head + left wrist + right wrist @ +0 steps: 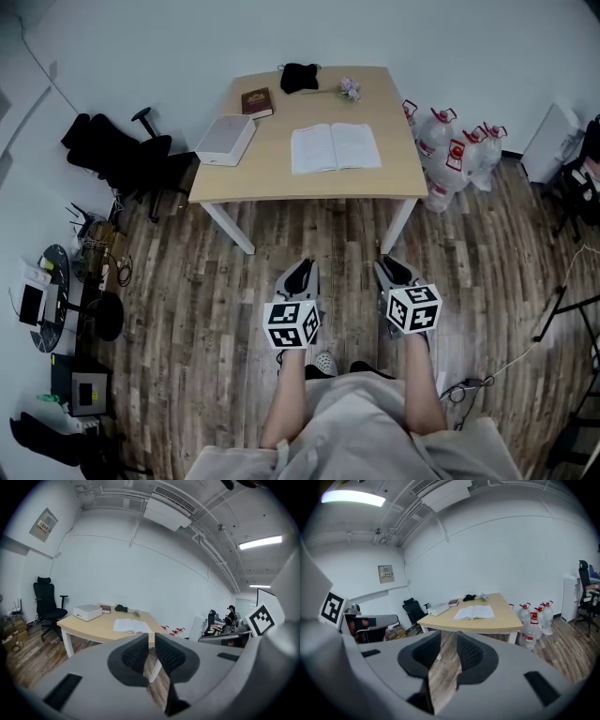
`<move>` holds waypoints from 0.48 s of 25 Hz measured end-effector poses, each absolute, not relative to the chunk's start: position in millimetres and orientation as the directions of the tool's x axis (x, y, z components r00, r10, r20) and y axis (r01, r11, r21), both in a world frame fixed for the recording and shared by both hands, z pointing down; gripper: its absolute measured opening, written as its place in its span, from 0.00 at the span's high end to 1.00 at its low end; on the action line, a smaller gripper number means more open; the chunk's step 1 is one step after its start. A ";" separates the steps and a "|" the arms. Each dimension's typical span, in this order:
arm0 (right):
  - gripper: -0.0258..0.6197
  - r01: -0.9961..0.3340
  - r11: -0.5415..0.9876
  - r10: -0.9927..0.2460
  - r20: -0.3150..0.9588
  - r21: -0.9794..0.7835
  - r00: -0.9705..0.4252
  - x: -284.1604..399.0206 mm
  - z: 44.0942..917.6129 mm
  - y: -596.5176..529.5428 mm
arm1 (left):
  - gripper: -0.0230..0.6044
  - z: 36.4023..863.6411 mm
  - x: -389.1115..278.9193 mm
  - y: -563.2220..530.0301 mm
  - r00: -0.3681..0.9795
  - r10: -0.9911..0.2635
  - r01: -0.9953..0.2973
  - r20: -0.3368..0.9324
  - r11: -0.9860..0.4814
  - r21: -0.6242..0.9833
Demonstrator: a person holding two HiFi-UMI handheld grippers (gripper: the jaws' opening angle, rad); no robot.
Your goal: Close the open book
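The open book (pixel 335 148) lies on the table (pixel 281 184), left hand-held gripper (pixel 300 274) closed (right hand-held gripper (pixel 392 270) parted, empty).

Open book (pixel 335 148) print too small; brown book (pixel 257 101) title unreadable.

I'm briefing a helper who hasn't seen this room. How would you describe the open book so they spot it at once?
Find the light wooden table beside the white wall. The open book lies flat near its middle, white pages up. It alone shows spread pages: the dark red book behind it to the left in the head view is shut, beside a white box.
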State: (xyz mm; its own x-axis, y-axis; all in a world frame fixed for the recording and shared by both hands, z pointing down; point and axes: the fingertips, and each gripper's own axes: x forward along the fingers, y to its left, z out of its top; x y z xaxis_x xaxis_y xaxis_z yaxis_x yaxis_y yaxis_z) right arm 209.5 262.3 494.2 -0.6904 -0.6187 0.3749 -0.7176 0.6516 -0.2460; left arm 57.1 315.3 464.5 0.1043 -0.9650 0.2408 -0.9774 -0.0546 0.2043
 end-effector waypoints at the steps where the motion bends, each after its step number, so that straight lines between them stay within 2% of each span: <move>1: 0.77 -0.713 0.655 -0.610 0.382 -0.249 -0.694 206.8 495.9 262.6 | 0.92 463.7 53.0 314.6 0.100 -0.967 -0.977 0.235 -0.051 0.206; 3: 0.77 -0.712 0.653 -0.604 0.389 -0.260 -0.696 201.5 498.2 263.5 | 0.86 463.1 44.5 313.8 0.095 -0.969 -0.977 0.229 -0.047 0.208; 4: 0.76 -0.711 0.651 -0.601 0.393 -0.264 -0.696 198.3 499.6 264.1 | 0.77 463.8 40.2 313.3 0.095 -0.968 -0.977 0.232 -0.046 0.209; 5: 0.74 -0.712 0.650 -0.599 0.398 -0.264 -0.695 194.7 501.0 264.2 | 0.73 464.7 35.9 312.6 0.096 -0.967 -0.977 0.236 -0.046 0.209; 12: 0.75 -0.736 0.610 -0.620 0.401 -0.294 -0.674 175.6 511.7 268.7 | 0.71 474.4 10.4 320.1 0.128 -0.964 -0.973 0.233 -0.076 0.217</move>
